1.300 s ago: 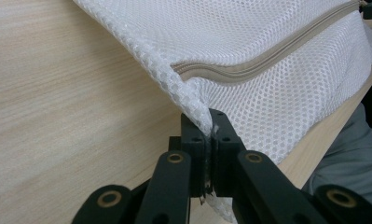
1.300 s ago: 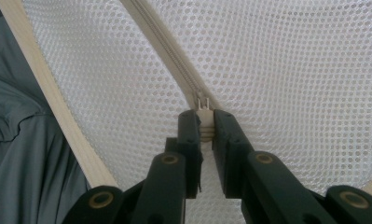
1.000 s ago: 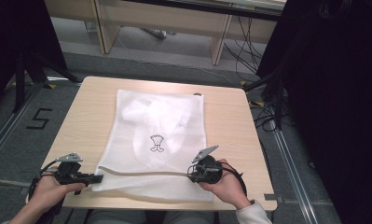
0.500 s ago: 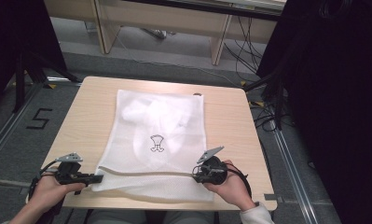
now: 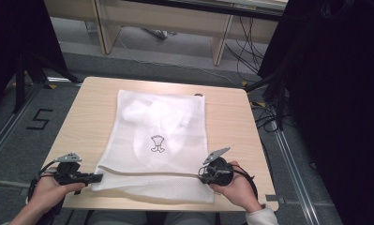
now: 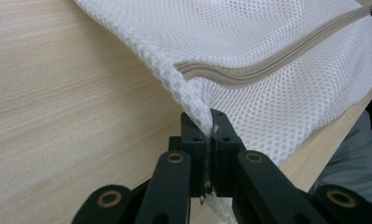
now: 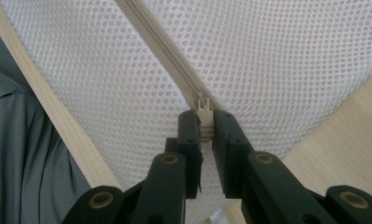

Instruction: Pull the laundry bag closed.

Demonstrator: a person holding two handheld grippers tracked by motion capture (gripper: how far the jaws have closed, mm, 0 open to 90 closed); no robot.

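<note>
High view: lying flat across the middle of the wooden table (image 5: 86,122), a white mesh laundry bag (image 5: 161,140) with a small printed garment mark (image 5: 157,143) near its centre, and bunched white fabric (image 5: 149,112) showing through the mesh in the far half. Running along the near end of the bag, a beige zipper (image 5: 147,173), stretching between the 2 grippers. Resting at the near left corner, the left gripper (image 5: 96,177), held in the person's left hand (image 5: 51,190); sitting at the near right end of the zipper, the right gripper (image 5: 201,177), held in the right hand (image 5: 236,187). Left gripper view: pinching the corner of the mesh bag (image 6: 267,70) between the 2 closed black jaws of the left gripper (image 6: 210,122), just below the end of the zipper (image 6: 267,65), with the mesh pulled up off the table (image 6: 58,93). Right gripper view: clamping the metal zipper pull (image 7: 203,103) with the jaws of the right gripper (image 7: 204,122) nearly together, the zipper (image 7: 155,42) running away across the mesh (image 7: 277,56), closed along its visible length.
</note>
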